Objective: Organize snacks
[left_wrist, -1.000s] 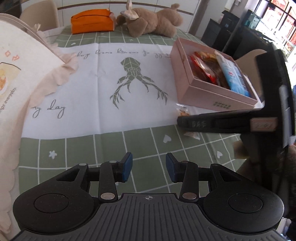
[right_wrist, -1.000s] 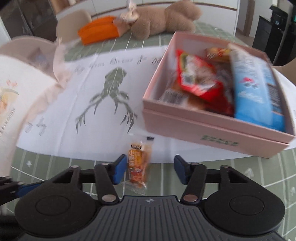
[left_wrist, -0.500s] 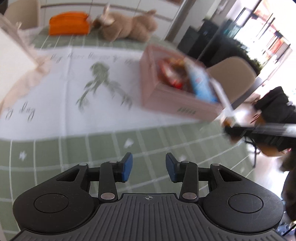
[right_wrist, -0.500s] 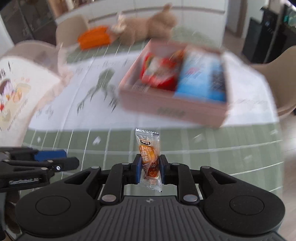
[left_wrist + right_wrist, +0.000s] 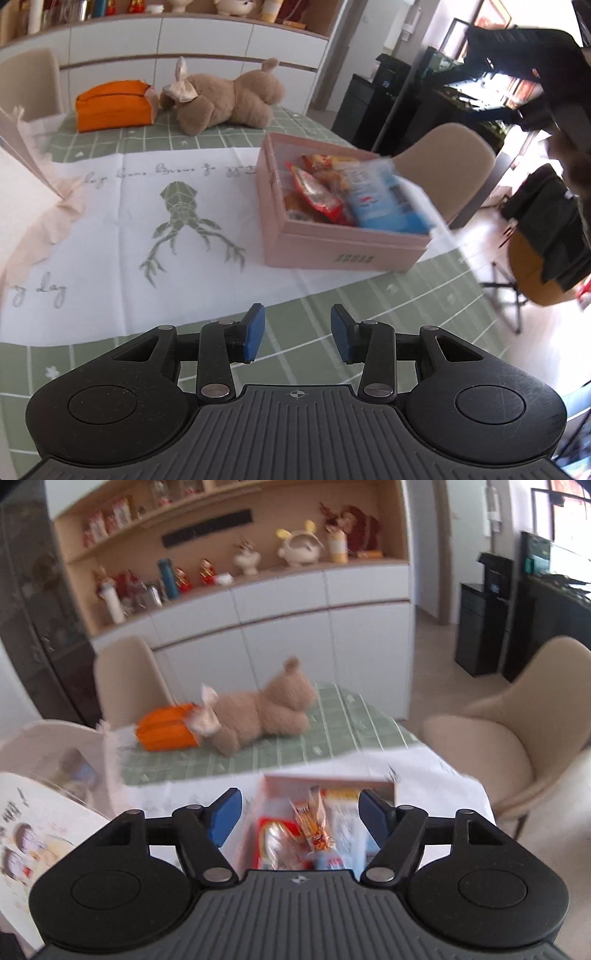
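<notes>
My right gripper (image 5: 300, 814) hangs above the pink box (image 5: 328, 780), its jaws opening. A small orange snack packet (image 5: 313, 829) lies loose between them, over the box, and neither pad touches it. In the left wrist view the pink box (image 5: 332, 251) stands on the white printed cloth and holds a blue packet (image 5: 384, 199), a red packet (image 5: 314, 192) and other snacks. My left gripper (image 5: 295, 334) is open with nothing in it, above the green checked tablecloth in front of the box.
A plush bear (image 5: 225, 99) and an orange pouch (image 5: 112, 105) lie at the table's far end. A cream tote bag (image 5: 33, 812) stands at the left. Beige chairs (image 5: 450, 166) stand around the table, with a cabinet wall behind.
My right gripper shut on the orange snack packet on the table, carried it up over the pink box, and its jaws have spread apart. My left gripper rose slightly and stayed open.
</notes>
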The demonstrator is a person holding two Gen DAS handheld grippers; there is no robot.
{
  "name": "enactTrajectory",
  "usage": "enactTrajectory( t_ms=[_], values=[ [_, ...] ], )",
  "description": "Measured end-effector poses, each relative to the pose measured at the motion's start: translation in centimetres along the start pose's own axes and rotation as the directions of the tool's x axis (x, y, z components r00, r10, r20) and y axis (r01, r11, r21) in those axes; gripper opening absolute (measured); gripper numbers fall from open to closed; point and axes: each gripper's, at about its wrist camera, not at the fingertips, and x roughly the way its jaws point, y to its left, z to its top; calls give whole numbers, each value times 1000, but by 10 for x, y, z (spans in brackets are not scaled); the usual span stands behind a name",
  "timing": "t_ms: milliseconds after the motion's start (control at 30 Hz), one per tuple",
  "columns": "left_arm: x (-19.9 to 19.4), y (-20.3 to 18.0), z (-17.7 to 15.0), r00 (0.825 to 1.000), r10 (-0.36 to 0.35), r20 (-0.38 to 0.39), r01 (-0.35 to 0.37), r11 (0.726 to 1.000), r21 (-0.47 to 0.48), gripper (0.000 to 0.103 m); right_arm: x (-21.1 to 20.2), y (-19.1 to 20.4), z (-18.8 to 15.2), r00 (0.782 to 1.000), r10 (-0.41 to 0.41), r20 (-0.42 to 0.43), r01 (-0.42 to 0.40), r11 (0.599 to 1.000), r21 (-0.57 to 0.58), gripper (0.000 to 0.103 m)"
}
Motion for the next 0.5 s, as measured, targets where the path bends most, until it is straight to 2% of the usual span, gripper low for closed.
enactTrajectory(
  t_ms=[67, 133, 233, 300, 433, 500],
  values=[
    [5, 2, -9, 999, 43, 15, -43, 999, 31, 44, 4, -2, -35, 1000, 5, -27, -4, 1000, 21, 71],
    [13, 6, -20, 997, 70, 23, -71, 996, 47, 44, 11, -3, -79, 998, -36, -57, 38, 999, 35, 71],
    [25, 9, -39, 996, 85, 32, -86, 995, 55, 44, 23, 0, -145, 989, -95, -111, 100, 994, 42, 71],
    [31, 9, -53, 995, 95, 38, -97, 995, 38, 44, 30, -2, -183, 985, -100, -139, 112, 990, 81, 71],
    [42, 0, -75, 991, 110, 79, -113, 993, 43, 45, 42, -9, -236, 985, -103, -136, 117, 988, 105, 71],
    [45, -9, -80, 985, 126, 119, -133, 989, 60, 45, 38, -5, -247, 990, -126, -69, 131, 989, 69, 74]
  ],
)
